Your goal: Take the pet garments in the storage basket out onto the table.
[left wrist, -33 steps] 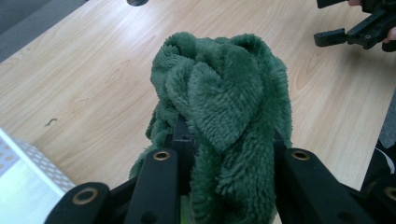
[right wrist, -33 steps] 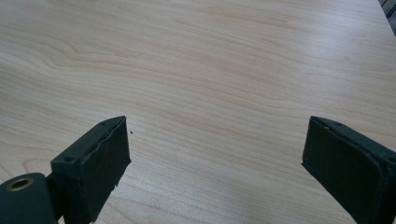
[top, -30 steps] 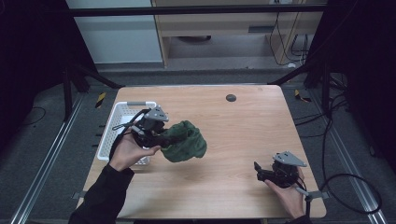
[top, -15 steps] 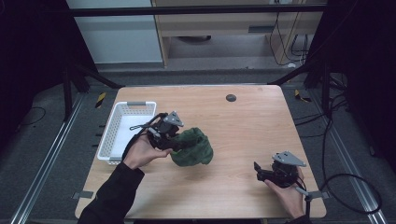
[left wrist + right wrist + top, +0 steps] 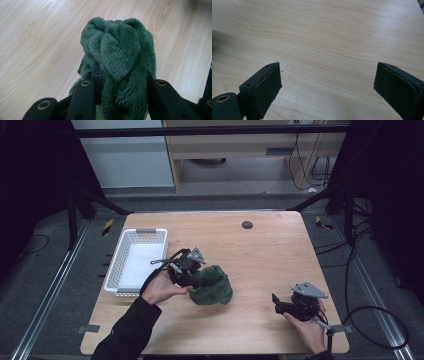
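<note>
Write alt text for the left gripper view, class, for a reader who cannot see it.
A bunched, fluffy dark green cloth is clamped between the two black jaws of the left gripper, which rise from the bottom of the picture. Behind it lies the light wooden table, its grain running across the frame.

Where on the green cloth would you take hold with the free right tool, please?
Probably the bunched fold on the green cloth facing the right tool, approached level from that side: it bulges high and loose there, while the left tool clamps the opposite side.
</note>
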Motion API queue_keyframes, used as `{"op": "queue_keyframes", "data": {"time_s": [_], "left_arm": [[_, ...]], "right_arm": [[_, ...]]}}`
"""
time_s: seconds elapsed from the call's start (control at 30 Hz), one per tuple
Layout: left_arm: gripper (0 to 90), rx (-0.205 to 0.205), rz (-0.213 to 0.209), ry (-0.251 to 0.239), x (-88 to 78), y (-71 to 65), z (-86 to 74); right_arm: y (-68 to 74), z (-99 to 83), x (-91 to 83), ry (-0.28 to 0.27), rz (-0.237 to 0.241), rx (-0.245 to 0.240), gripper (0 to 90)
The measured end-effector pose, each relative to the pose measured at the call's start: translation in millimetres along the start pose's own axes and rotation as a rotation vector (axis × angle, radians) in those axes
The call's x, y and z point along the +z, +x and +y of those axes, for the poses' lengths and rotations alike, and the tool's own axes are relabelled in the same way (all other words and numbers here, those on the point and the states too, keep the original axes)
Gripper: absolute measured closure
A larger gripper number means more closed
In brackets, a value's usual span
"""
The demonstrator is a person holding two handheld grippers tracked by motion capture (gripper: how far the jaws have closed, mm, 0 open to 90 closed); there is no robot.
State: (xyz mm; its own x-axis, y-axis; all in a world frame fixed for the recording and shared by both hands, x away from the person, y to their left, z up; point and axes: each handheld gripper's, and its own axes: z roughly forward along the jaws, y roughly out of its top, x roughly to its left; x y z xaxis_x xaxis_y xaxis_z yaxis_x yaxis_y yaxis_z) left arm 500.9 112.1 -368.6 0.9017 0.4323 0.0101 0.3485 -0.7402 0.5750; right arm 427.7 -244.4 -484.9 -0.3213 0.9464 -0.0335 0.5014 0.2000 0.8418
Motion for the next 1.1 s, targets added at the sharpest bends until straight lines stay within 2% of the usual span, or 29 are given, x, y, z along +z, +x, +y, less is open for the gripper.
{"op": "queue_keyframes", "data": {"time_s": [0.13,0.83,1.1], "left_arm": [[67.4,-0.003,-0.008,0.002,4.5,-0.6,-0.7],[66.1,0.034,-0.034,0.035,41.8,-13.5,-4.0],[60.4,0.03,-0.028,0.056,49.3,-13.5,-6.4]], "right_arm": [[0.2,0.1,0.0,0.002,0.001,0.005,7.4],[0.6,-0.2,0.5,0.008,0.003,0.003,7.4],[0.4,-0.1,0.5,0.011,0.003,0.007,7.3]]}}
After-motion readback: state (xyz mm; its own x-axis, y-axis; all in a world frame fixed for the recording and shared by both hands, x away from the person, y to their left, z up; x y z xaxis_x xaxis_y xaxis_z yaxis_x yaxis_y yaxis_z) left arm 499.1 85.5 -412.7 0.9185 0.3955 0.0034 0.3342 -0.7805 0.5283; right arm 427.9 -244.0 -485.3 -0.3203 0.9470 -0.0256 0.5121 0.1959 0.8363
